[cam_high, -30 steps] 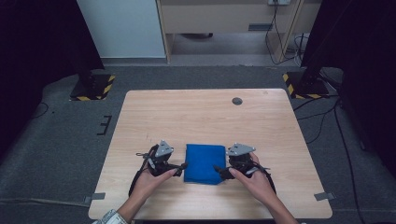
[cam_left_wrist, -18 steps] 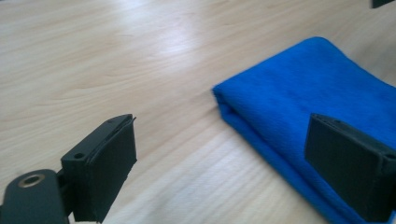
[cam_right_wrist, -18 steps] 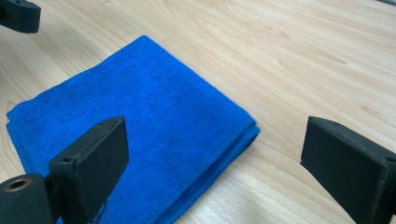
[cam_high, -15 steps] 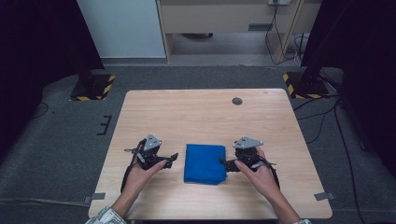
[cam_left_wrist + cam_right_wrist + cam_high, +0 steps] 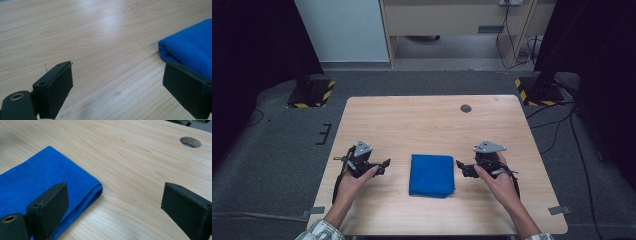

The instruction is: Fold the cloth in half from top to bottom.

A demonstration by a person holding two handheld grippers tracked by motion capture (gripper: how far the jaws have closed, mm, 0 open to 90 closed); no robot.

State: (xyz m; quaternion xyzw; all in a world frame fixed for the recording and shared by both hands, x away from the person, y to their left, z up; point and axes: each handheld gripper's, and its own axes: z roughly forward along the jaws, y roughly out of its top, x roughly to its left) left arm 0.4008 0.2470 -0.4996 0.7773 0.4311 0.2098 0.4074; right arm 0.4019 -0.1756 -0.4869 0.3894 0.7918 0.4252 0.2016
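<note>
A folded blue cloth (image 5: 431, 175) lies flat on the wooden table (image 5: 432, 125), near the front middle. My left gripper (image 5: 384, 165) rests to its left, a short gap away, open with nothing between its jaws. In the left gripper view the blue cloth (image 5: 192, 50) shows at the right edge, behind the right jaw. My right gripper (image 5: 460, 168) sits just right of the cloth, also open and empty. The right gripper view has the blue cloth (image 5: 37, 180) at the left, partly behind the left jaw.
A round cable hole (image 5: 466, 108) is set in the table's far right part, also seen as the cable hole (image 5: 190, 142) in the right gripper view. Stands with yellow-black striped bases (image 5: 309, 92) flank the table on the floor.
Both grippers have drawn away sideways from the cloth's edges, the left one farther. The cloth stays folded in place.
</note>
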